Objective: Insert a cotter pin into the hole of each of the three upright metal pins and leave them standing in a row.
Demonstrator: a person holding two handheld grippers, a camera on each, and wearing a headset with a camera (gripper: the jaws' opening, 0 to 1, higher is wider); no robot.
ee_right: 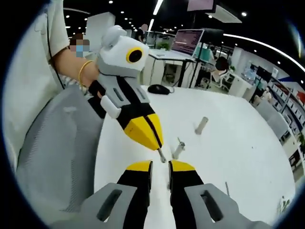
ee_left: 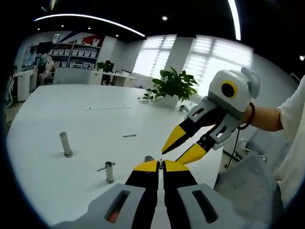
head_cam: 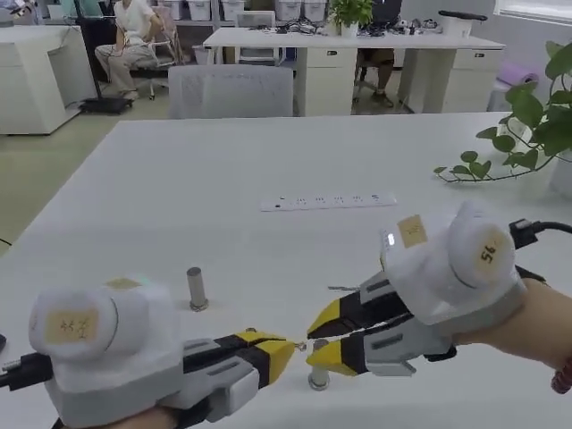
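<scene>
Plainly, short grey upright metal pin (head_cam: 197,289)

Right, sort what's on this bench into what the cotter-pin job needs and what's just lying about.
Job: bare metal pin; fitted metal pin, its hole apparently already filled; third metal pin beneath the grippers; loose cotter pin; held cotter pin pinched in the left gripper; open right gripper.
Lying about: power strip; potted plant; chair.

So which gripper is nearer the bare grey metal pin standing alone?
Left. The left gripper lies just right of the bare grey metal pin, nearer the person; the right gripper sits farther right.
</scene>
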